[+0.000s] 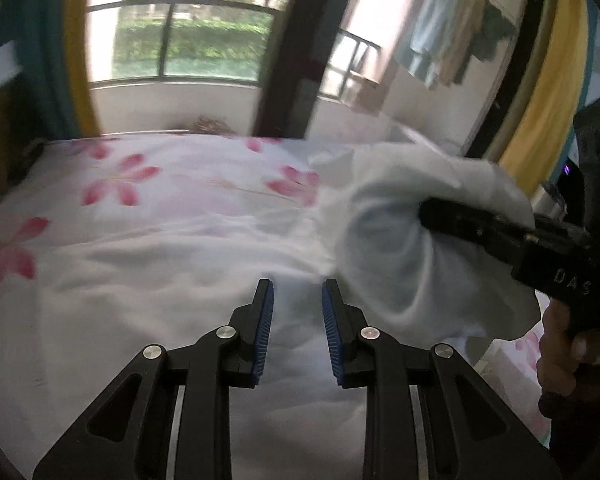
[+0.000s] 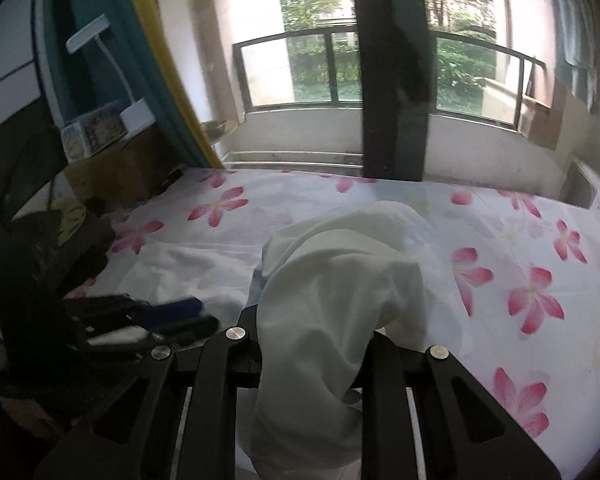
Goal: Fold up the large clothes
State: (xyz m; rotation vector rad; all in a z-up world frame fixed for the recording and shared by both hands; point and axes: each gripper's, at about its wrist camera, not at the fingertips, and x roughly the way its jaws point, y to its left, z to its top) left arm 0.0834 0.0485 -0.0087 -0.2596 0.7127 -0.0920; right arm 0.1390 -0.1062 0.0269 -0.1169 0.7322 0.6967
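Note:
A large white garment (image 1: 384, 200) lies on the flowered bed sheet (image 1: 140, 184), and one end of it is lifted. In the right wrist view that lifted part of the garment (image 2: 340, 280) drapes over my right gripper (image 2: 312, 320) and hides its fingertips. My right gripper (image 1: 426, 214) is shut on the bunched cloth at the right of the left wrist view, with a hand on its handle. My left gripper (image 1: 297, 286) hovers over the flat part of the garment. Its blue pads (image 1: 265, 320) stand apart with nothing pinched. The left gripper (image 2: 188, 312) also shows blurred at the lower left.
The bed (image 2: 520, 240) ends at a balcony window (image 2: 320, 72) with a dark pillar (image 2: 392, 80). Yellow and teal curtains (image 2: 156, 60) hang at the left, beside a nightstand with a white lamp (image 2: 100, 40). Clothes hang (image 1: 452, 48) on the balcony at the right.

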